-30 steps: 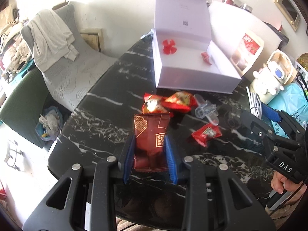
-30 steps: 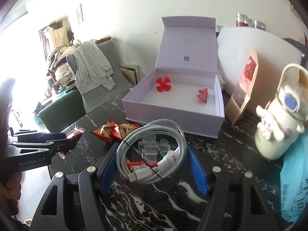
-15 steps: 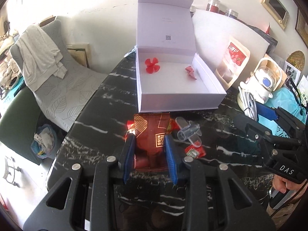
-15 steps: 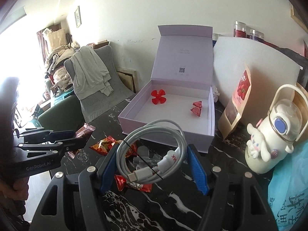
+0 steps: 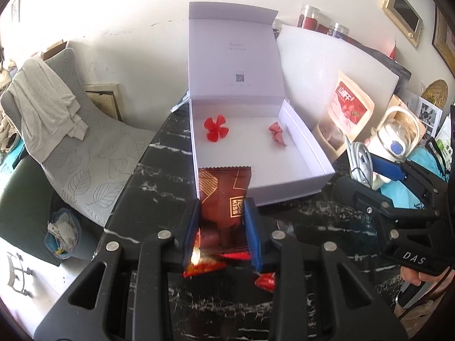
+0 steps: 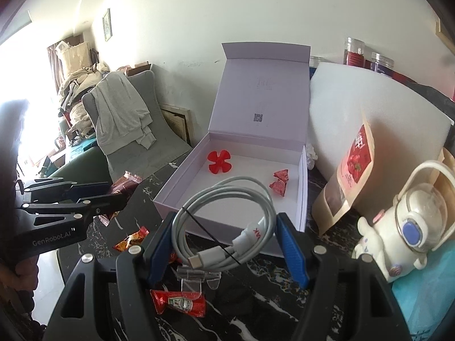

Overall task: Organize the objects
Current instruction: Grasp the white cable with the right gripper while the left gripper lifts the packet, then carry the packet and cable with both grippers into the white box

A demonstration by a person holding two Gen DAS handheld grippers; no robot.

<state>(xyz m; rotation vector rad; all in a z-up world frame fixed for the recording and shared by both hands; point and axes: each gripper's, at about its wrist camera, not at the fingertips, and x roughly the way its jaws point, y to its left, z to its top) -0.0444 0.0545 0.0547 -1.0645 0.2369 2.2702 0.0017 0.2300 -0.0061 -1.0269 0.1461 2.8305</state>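
From the left wrist cam I see my left claw [image 5: 221,227] clamped on a brown foil snack packet [image 5: 224,196] w/ "KISS" printed in gold; its zigzag top edge overlaps the near wall of the open white gift box [image 5: 284,187]. That packet shows only as a dark sliver in the right cam.

Right wrist cam gives what the left can't: my right claw [image 6: 227,241] gripping a coiled white USB cable [image 6: 224,218], round loops tied w/ a thin black band, plug end pointing toward me. It hangs over the box's near edge. Same view shows 1 ketchup sachet [image 6: 179,302], crinkly red foil, flat on the black marble counter [image 6: 270,312] below the claw, 1 clear plastic clip-like piece [image 6: 199,277] just behind it, and 1 red-orange snack wrapper [image 6: 132,238] to the left.

Both cams show inside the box: 1 red four-petal flower [image 6: 219,162] and 2 small red candies [image 6: 280,182] near the right wall, well apart from the flower. Lid stands upright, hinged at the back.

Right of the box: 1 kraft-paper pouch [image 6: 349,182] w/ red label, leaning upright; 1 white cartoon-dog bottle [image 6: 409,224] w/ handle. Behind: 2 clear jars [image 6: 354,54] w/ dark red contents, tops visible above a white board. Grey chair [image 5: 85,147] w/ draped sweater on the left.
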